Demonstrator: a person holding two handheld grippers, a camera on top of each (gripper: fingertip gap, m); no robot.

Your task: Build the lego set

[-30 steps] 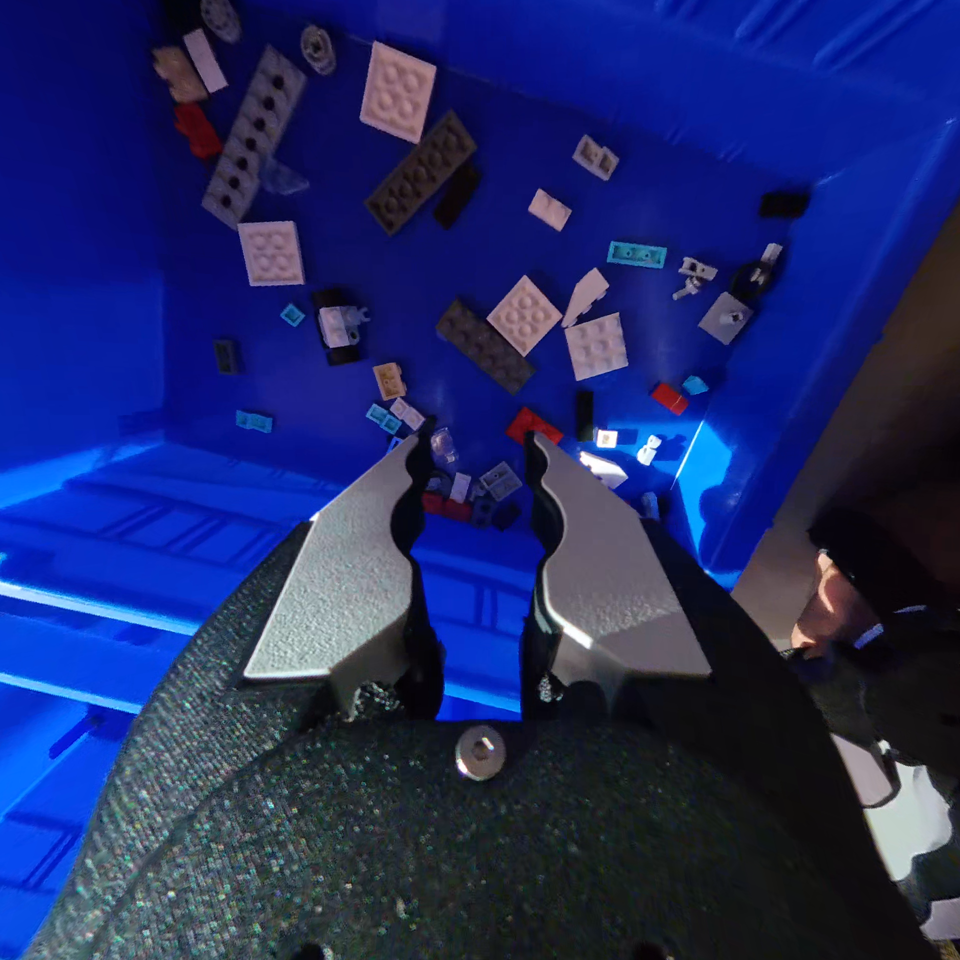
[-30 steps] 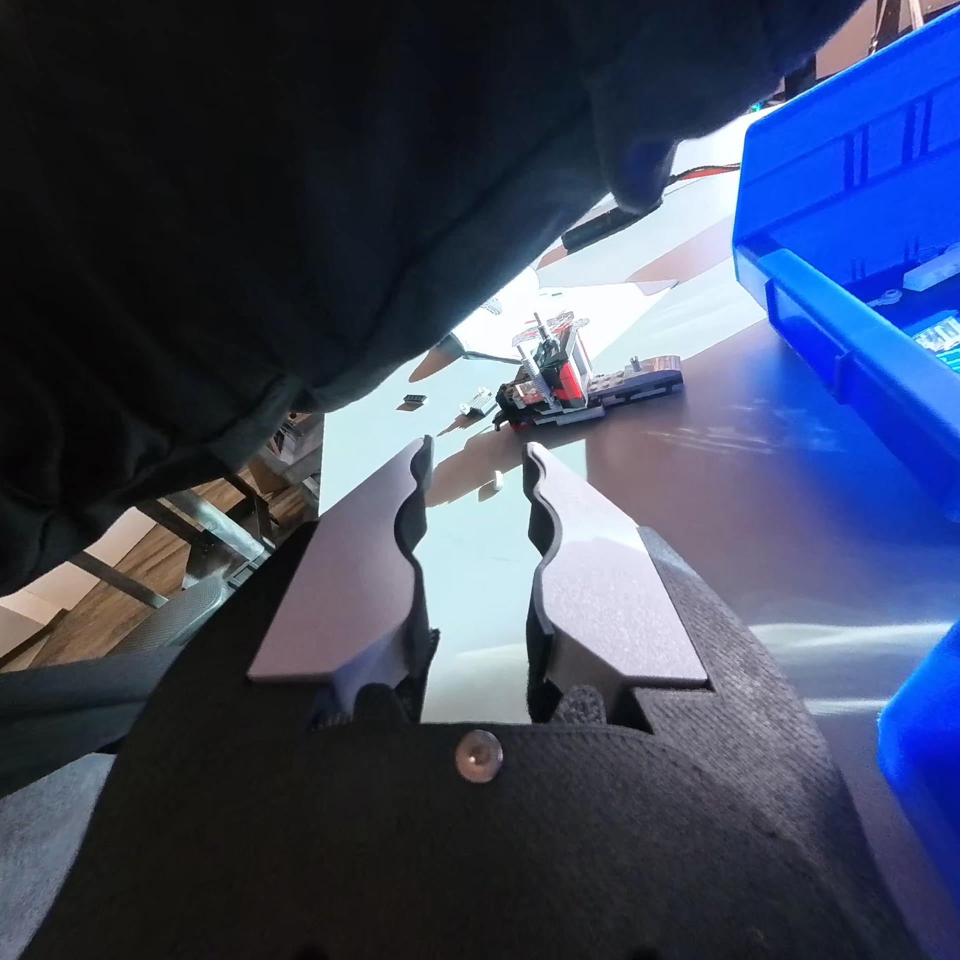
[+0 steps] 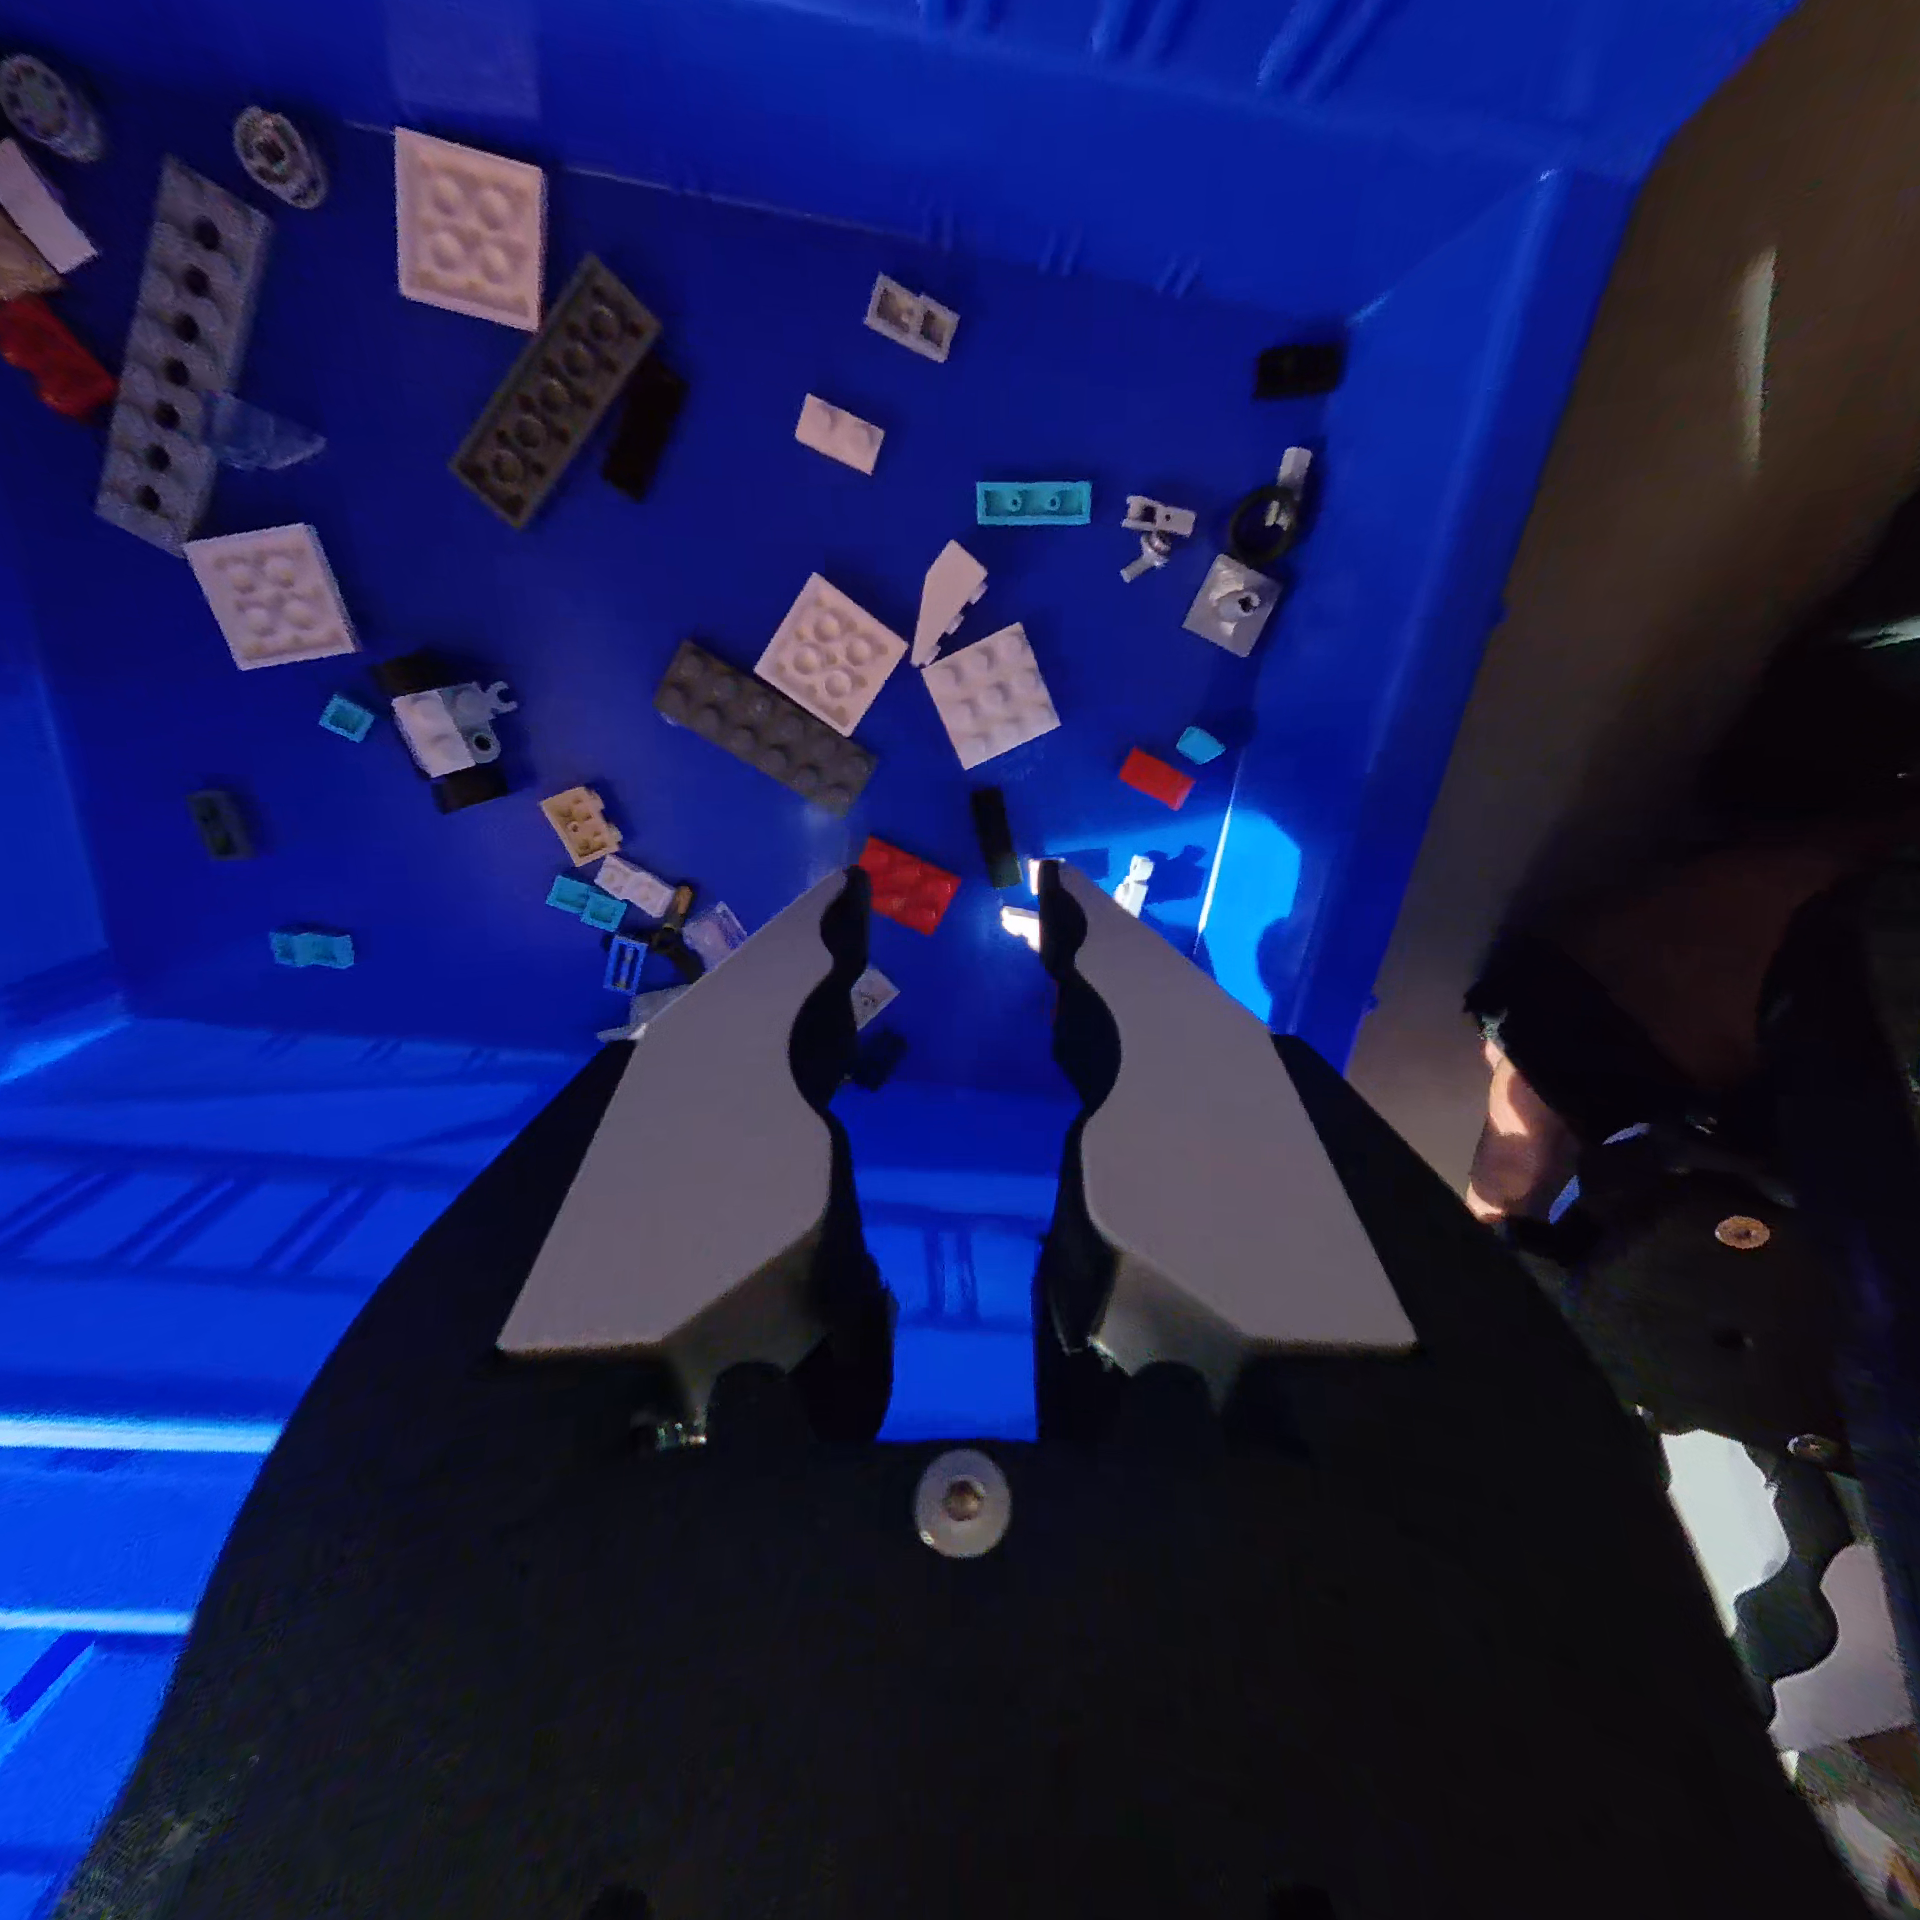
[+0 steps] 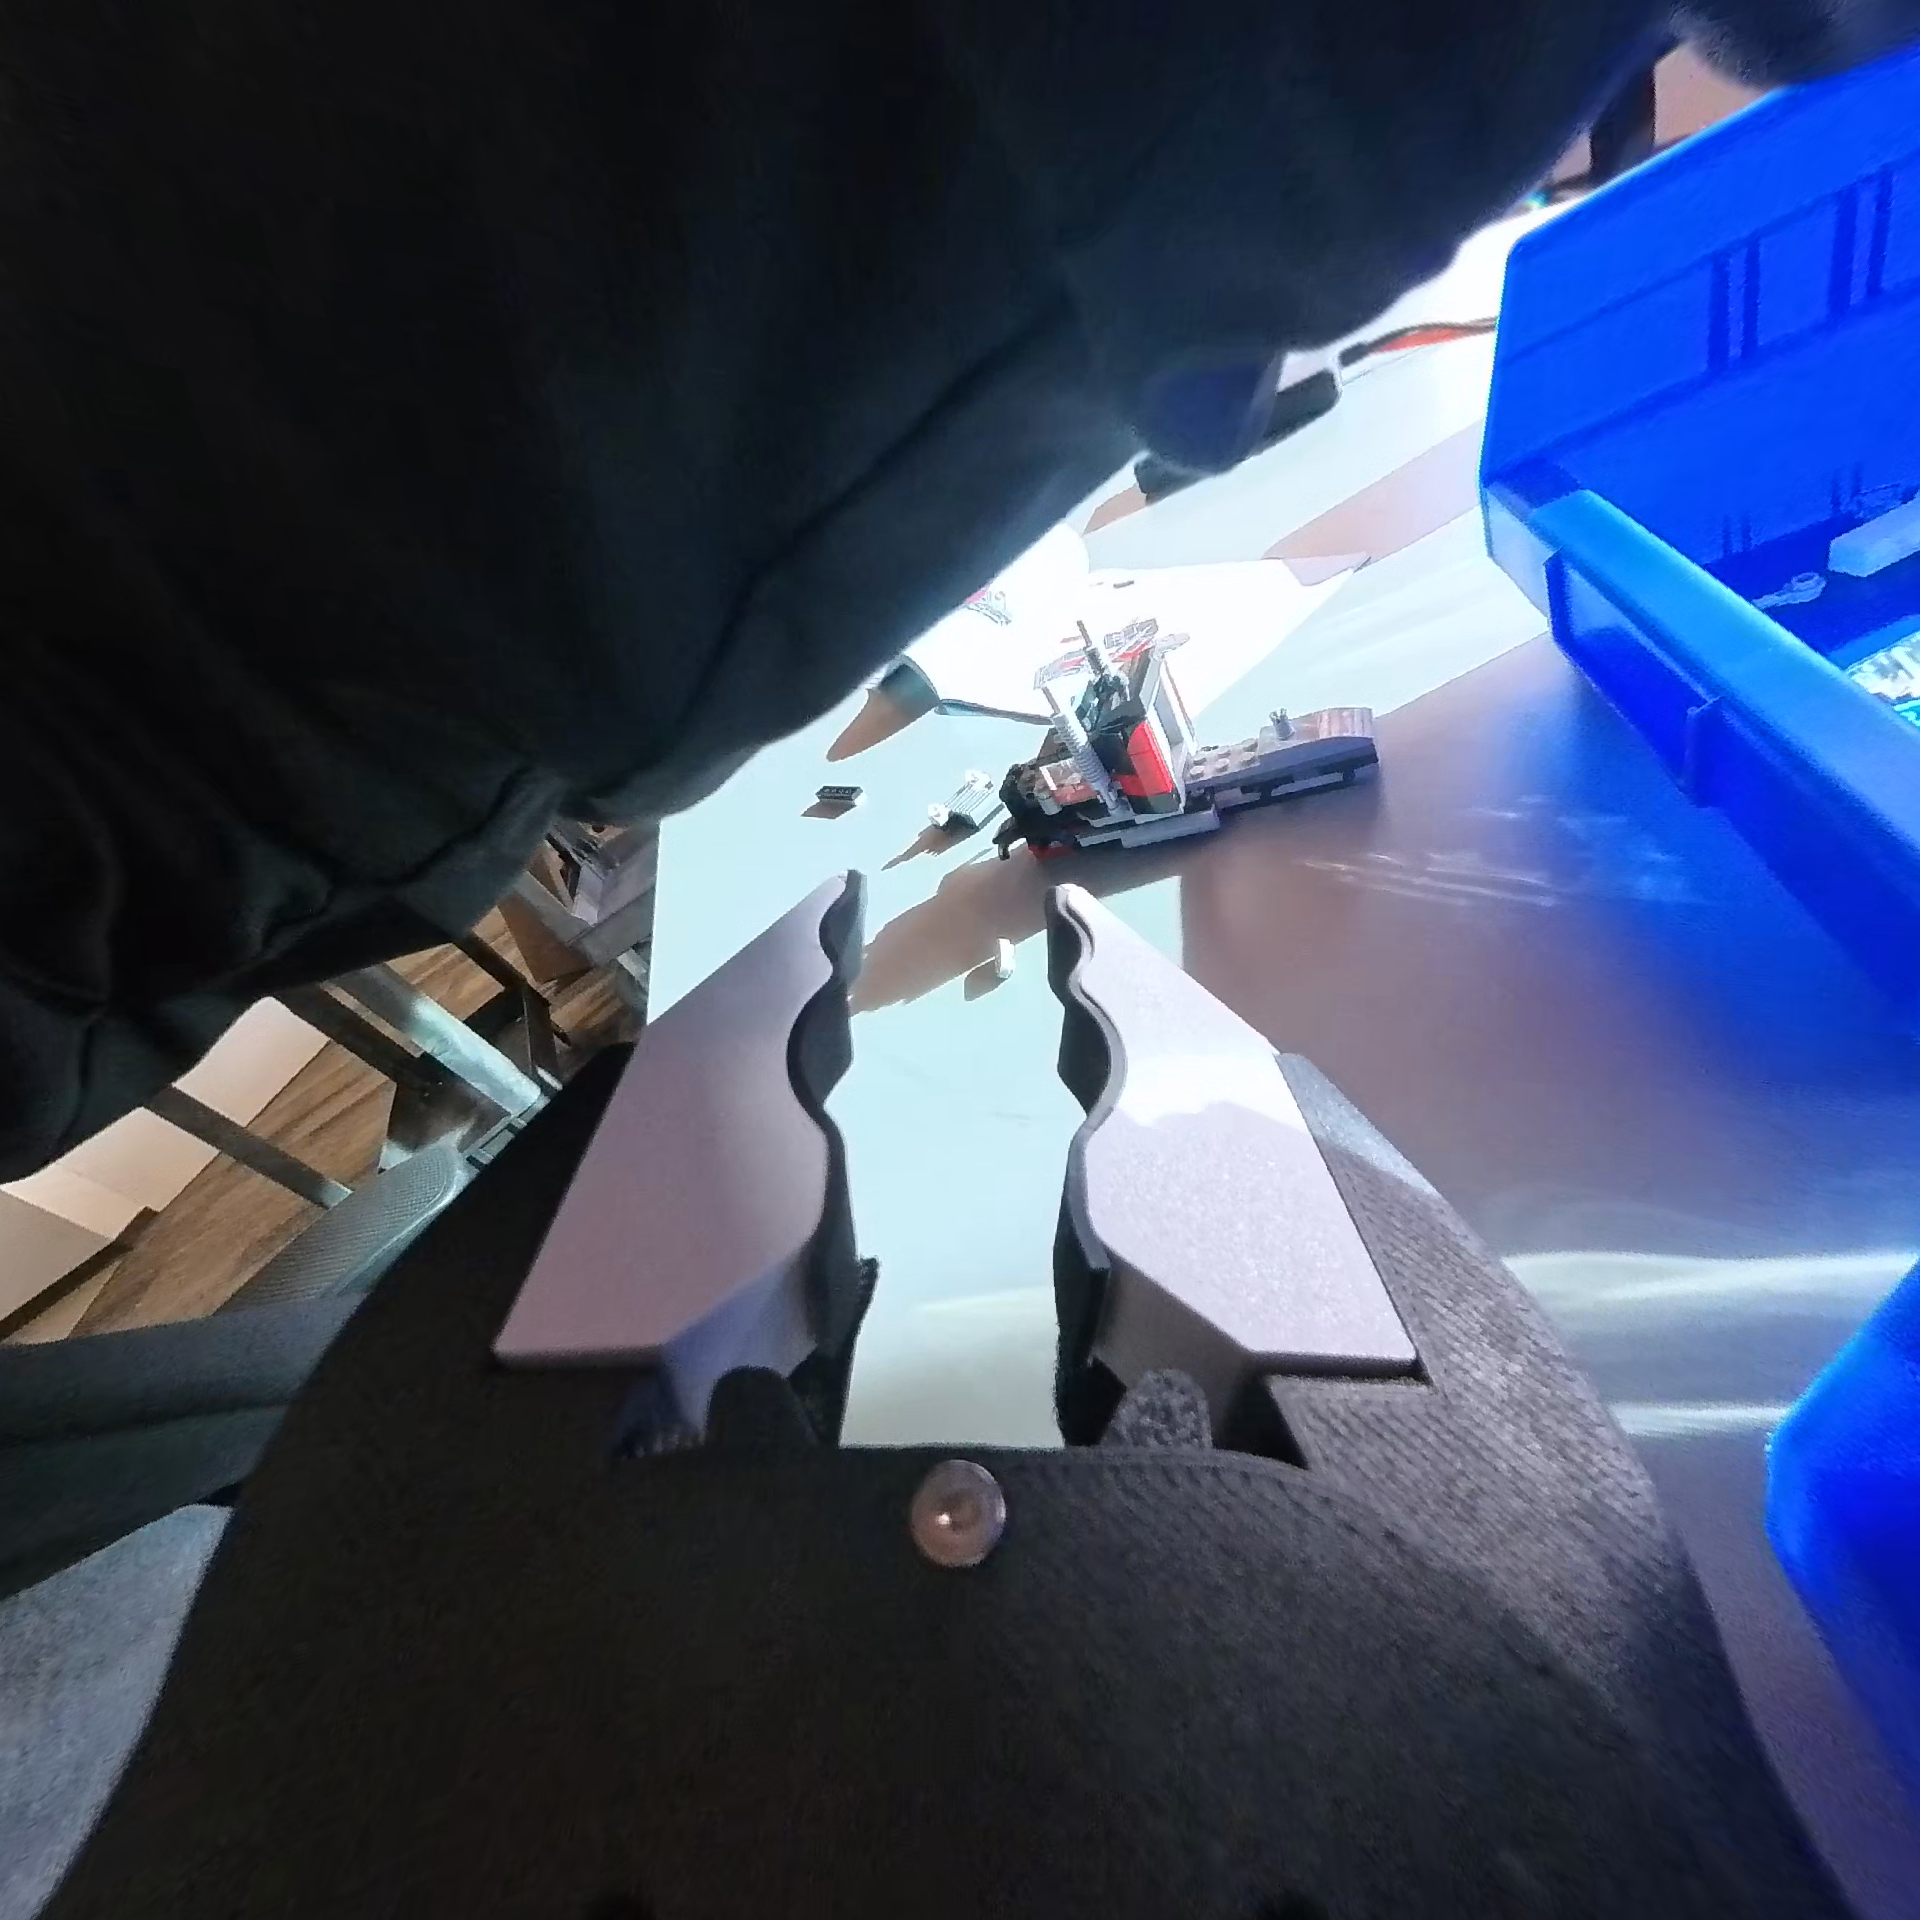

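A glossy tabletop (image 4: pixel 1455 987) carries a partly built red-and-grey lego model (image 4: pixel 1164 769) near its wood-floored edge; both the left gripper (image 3: pixel 945 894) and right gripper (image 4: pixel 951 904) gape empty.

Left tool (image 3: pixel 948 902) and right tool (image 4: pixel 954 914) both gape, empty.

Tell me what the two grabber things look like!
Each hand-held gripper, left and right, has two flat grey fingers with wavy black inner edges. They stick out of a rough black body with one silver screw in the middle. The person wears a dark sleeve.
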